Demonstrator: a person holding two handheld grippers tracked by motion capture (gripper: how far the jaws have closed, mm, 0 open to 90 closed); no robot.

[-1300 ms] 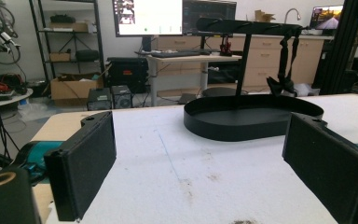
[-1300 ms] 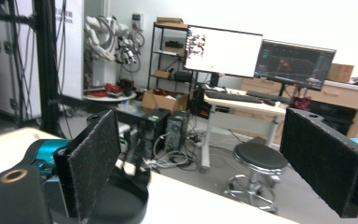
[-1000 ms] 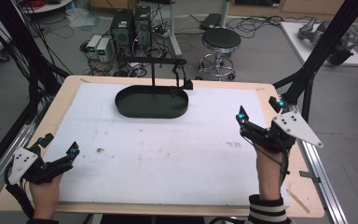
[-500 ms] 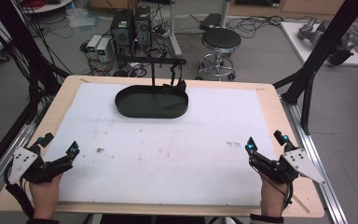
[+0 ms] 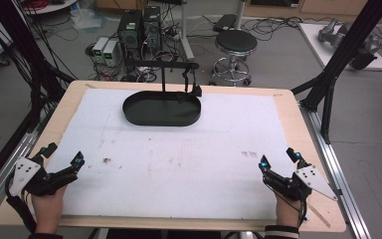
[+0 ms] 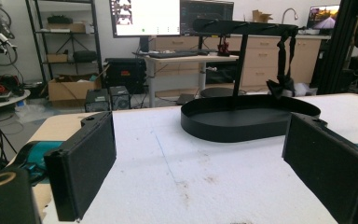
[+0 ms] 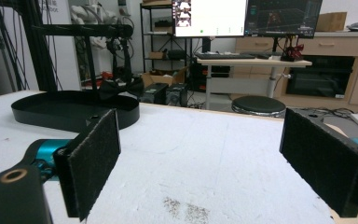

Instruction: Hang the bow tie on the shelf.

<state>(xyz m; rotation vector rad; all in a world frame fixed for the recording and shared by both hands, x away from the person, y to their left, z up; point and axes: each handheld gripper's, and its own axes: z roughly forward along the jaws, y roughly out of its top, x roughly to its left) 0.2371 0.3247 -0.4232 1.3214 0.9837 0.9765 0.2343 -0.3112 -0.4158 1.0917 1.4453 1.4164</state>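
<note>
A black oval tray (image 5: pixel 161 110) with an upright T-shaped stand (image 5: pixel 163 65) sits at the far middle of the white mat (image 5: pixel 179 149). A black bow tie (image 5: pixel 195 90) hangs from the stand's bar on a strap; it also appears as the bow tie (image 7: pixel 121 87) in the right gripper view and the bow tie (image 6: pixel 279 87) in the left one. My left gripper (image 5: pixel 63 160) rests open at the near left corner, jaws wide with nothing between them. My right gripper (image 5: pixel 278 158) rests open at the near right, also holding nothing.
The wooden table edge (image 5: pixel 298 114) frames the mat. Black frame struts (image 5: pixel 335 64) rise at the right and cables (image 5: pixel 25 74) hang at the left. A stool (image 5: pixel 235 45) and computer boxes (image 5: pixel 139 25) stand on the floor beyond the table.
My right gripper has come down and back toward the near right corner of the table over the last second. The left gripper has stayed in place.
</note>
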